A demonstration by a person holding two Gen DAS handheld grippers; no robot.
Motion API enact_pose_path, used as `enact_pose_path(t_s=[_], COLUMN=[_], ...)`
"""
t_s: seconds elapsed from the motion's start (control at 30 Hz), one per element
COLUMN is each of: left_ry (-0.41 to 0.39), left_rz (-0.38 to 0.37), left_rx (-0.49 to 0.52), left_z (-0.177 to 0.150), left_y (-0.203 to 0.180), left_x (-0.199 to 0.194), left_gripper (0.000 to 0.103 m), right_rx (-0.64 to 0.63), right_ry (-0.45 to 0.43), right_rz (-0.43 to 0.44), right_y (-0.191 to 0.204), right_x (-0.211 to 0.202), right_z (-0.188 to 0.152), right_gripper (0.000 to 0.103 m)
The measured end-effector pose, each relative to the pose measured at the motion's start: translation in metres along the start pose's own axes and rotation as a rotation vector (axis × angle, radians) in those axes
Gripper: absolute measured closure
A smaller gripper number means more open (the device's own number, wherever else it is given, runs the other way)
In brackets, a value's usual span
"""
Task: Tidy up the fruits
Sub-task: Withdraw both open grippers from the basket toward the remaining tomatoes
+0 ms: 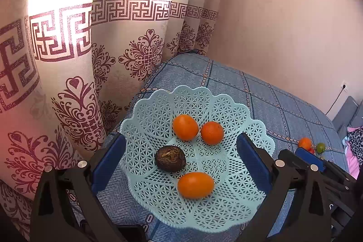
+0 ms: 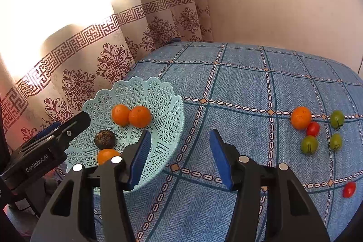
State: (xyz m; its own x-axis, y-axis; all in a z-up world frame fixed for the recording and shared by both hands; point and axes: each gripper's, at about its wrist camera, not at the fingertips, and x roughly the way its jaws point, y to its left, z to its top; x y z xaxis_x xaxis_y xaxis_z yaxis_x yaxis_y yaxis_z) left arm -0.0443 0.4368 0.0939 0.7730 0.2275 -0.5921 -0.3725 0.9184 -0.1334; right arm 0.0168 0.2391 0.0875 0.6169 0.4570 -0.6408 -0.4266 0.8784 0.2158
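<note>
A pale turquoise lattice basket (image 1: 147,106) (image 2: 136,92) sits on the blue checked cloth near the curtain. It holds two round oranges (image 1: 185,127) (image 1: 212,132), a dark brown wrinkled fruit (image 1: 170,158) and an oval orange fruit (image 1: 195,184). My left gripper (image 1: 181,140) hangs open over the basket with nothing between its blue pads. My right gripper (image 2: 179,132) is open and empty, its left finger over the basket's right rim. Loose to the right lie an orange (image 2: 301,117), two red tomatoes (image 2: 313,128) (image 2: 349,189) and three green tomatoes (image 2: 309,144).
A patterned curtain (image 1: 79,83) hangs right behind the basket, and a plain wall (image 2: 283,3) backs the surface. Bare blue cloth (image 2: 245,87) stretches between the basket and the loose fruit. Grey furniture and pink fabric (image 1: 354,133) lie beyond the right edge.
</note>
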Motion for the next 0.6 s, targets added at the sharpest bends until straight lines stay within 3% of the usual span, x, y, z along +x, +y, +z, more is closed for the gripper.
enact_pose_path(t_s=[0.6], left_ry=[0.012], left_rz=[-0.019], left_rx=[0.063], left_z=[-0.006], left_y=[-0.021], left_x=[-0.002], left_gripper=[0.004], right_rx=[0.054], right_ry=[-0.004], right_rz=[-0.054], right_y=[-0.040], right_x=[-0.013], right_z=[-0.012], right_gripper=[0.048])
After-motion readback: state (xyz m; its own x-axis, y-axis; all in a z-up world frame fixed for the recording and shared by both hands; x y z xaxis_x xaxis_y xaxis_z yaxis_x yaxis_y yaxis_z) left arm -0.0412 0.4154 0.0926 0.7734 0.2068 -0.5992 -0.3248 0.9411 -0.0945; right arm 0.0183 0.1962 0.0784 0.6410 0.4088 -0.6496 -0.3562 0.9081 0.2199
